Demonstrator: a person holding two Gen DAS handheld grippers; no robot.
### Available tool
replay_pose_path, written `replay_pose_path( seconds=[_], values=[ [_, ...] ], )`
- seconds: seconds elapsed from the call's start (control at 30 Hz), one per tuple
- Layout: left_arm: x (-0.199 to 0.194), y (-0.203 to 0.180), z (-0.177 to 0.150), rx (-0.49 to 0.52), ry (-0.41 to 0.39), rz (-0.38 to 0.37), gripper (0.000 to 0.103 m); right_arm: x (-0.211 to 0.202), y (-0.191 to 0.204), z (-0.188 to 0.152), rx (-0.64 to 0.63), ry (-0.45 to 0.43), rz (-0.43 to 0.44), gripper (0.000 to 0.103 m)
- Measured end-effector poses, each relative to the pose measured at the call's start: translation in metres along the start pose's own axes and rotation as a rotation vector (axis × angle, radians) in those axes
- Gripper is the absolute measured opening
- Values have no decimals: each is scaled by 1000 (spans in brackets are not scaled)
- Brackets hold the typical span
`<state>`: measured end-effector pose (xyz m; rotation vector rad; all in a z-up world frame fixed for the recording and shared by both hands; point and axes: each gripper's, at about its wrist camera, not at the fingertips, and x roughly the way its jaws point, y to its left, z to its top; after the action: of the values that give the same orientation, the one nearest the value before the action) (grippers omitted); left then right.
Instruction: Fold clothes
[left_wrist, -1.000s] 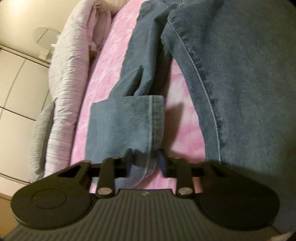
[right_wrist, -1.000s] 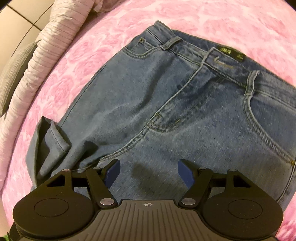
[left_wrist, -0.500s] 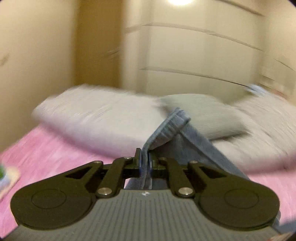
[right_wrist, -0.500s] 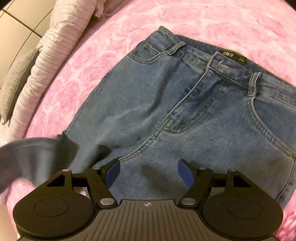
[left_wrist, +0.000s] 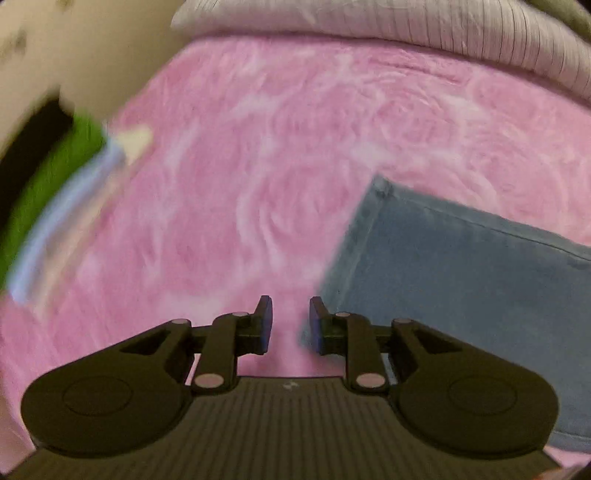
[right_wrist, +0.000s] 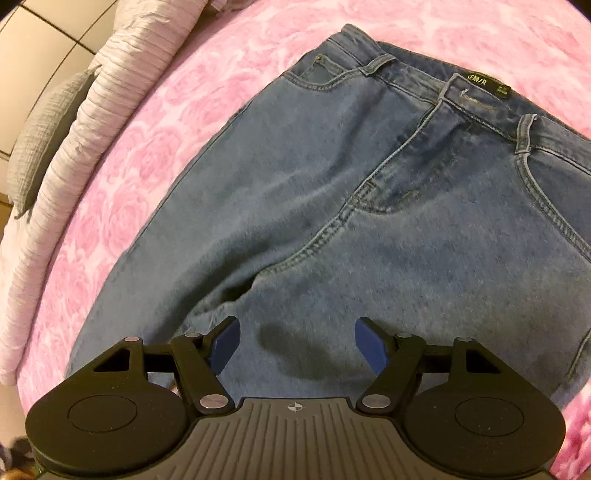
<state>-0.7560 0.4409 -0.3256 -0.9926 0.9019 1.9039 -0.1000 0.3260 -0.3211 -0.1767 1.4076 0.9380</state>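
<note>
- The left gripper (left_wrist: 287, 320) has let go: a second ago its jaws pinched the hem of a trouser leg, half a second ago it was carrying that hem up through the air, and now the jaws stand a little apart with only pink bedspread (left_wrist: 258, 177) showing between them.
- Just right of that gripper lies a flat panel of denim, its stitched corner (left_wrist: 380, 186) pointing toward the pillows (left_wrist: 406, 22) at the head edge of the bed. I take this for the leg it carried over, though the view is blurred and I cannot be sure which part of the garment it is.
- The jeans (right_wrist: 332, 192) lie face up on the bedspread, waistband and label (right_wrist: 487, 83) toward the far side, fly and front pockets showing.
- In the right wrist view the cuffed leg end that lay bunched near the left edge a second ago is gone; the cloth there now looks smooth.
- The right gripper (right_wrist: 296, 345) hangs spread wide over the crotch and thigh area, grasping nothing, much where it was a second ago.
- My judgement: one fold of the leg has just been laid, and the jeans are not yet a compact bundle, since the whole upper half is spread open.
- A blurred green and pale heap (left_wrist: 55, 192) sits at the bed's left edge; what it is I cannot tell.
</note>
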Motion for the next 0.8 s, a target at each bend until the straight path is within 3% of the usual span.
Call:
replay_pose_path(
  seconds=[0.1,0.17,0.23,0.37,0.5,0.53,0.57,0.8],
  values=[
    [-11,20,-25,-207,30,-223,23,0,-1,-5,-10,1,-26,72],
    [-18,34,-42,-344,50,-371,33,2,-1,-8,9,1,-33,72],
    [-14,40,-52,-454,74,-458,33,3,2,-11,25,1,-31,72],
    [7,37,-60,-604,89,-474,33,7,17,-15,-5,19,-5,72],
    [16,48,-45,-562,5,-414,27,8,27,-20,-43,23,-3,72],
    [19,51,-41,-551,-16,-399,5,9,28,-22,-46,24,-5,72],
    [21,54,-37,-540,-37,-384,0,9,28,-23,-43,24,-10,72],
    [37,72,-11,-464,-183,-277,0,-1,22,-32,-33,3,-35,72]
  ],
)
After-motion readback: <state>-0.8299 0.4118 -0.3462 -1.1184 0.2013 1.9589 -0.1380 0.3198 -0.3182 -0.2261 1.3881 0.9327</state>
